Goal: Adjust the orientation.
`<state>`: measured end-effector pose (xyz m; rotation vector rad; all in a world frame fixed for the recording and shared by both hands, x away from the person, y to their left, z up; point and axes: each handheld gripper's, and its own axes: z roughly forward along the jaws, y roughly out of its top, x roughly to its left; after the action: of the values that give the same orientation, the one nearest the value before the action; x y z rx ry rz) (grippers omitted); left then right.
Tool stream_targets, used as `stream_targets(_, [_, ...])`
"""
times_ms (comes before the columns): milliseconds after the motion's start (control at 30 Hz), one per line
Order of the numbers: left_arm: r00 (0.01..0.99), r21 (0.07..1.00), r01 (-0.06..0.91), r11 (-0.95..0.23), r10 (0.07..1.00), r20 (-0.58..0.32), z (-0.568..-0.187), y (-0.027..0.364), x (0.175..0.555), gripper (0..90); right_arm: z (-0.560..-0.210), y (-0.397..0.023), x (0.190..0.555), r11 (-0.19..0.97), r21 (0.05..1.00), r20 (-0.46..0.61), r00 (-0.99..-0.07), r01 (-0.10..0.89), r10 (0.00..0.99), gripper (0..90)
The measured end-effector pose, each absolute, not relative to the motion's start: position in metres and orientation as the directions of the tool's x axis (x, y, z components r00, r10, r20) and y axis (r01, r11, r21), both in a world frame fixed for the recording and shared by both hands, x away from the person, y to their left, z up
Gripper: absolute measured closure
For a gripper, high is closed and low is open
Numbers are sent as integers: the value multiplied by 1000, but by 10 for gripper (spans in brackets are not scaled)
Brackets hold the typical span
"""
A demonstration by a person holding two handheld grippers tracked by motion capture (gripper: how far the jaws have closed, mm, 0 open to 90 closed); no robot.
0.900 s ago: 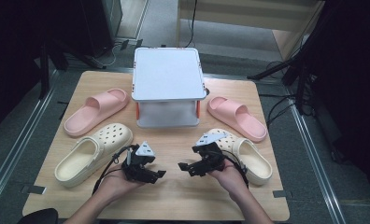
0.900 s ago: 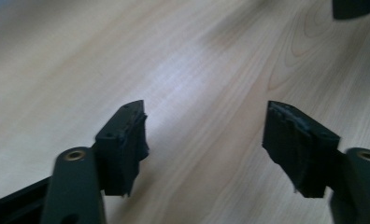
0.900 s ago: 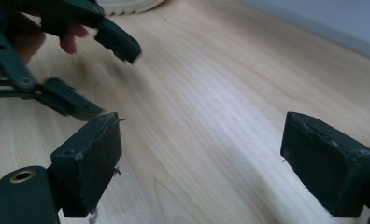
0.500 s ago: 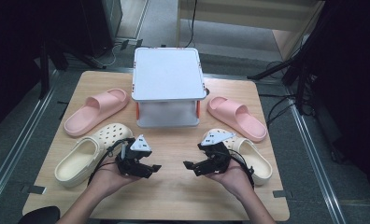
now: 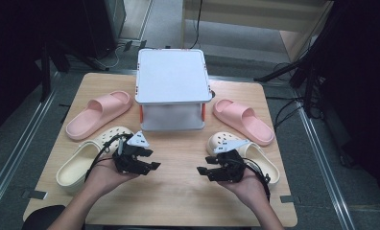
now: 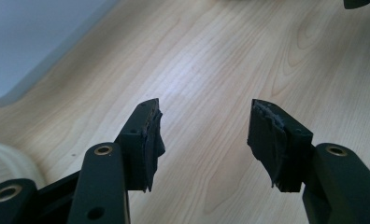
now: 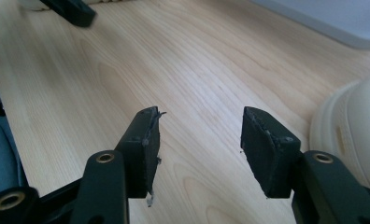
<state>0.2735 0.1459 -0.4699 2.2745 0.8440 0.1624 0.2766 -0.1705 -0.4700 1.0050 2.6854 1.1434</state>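
Here each cream clog (image 5: 85,160) (image 5: 255,155) lies just outside its hand-held gripper (image 5: 151,160) (image 5: 203,171), jaws wide, empty.

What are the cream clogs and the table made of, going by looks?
Left cream clog and right cream clog: probably moulded foam or soft plastic, matte, one piece with punched holes in the toe. Table: wood or wood-look laminate, pale with visible grain and a slight sheen; which one is unclear.
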Motion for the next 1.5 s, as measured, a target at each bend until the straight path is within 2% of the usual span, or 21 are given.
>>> stream_targets(67, [781, 652, 527, -546, 613, -117, -467, 150, 273, 454, -470, -172, 277, 511, 658, 202, -783, 553, 588, 517])
stream_targets(133, [750, 638, 584, -501, 635, -188, -464, 157, 272, 471, -472, -174, 281, 510, 657, 213, -786, 555, 581, 545])
stream_targets(267, [727, 636, 606, -477, 657, -200, -463, 163, 269, 486, -472, -173, 285, 517, 662, 202, -794, 543, 574, 545])
stream_targets(433, [719, 639, 604, -476, 671, -180, -461, 173, 260, 482, -469, -164, 288, 573, 673, 135, -840, 467, 526, 538])
stream_targets(700, [687, 633, 617, -468, 712, -144, -456, 192, 245, 480, -469, -148, 295, 601, 670, 132, -866, 436, 482, 527])
stream_targets(867, [651, 626, 636, -451, 749, -122, -450, 209, 237, 484, -470, -141, 299, 612, 668, 127, -875, 424, 468, 523])
stream_targets(1267, [539, 622, 700, -351, 831, -138, -441, 260, 218, 491, -471, -129, 307, 623, 658, 138, -881, 423, 453, 515])
stream_targets(1500, [464, 588, 743, -319, 879, -109, -455, 276, 225, 491, -473, -123, 309, 633, 652, 137, -886, 417, 443, 514])
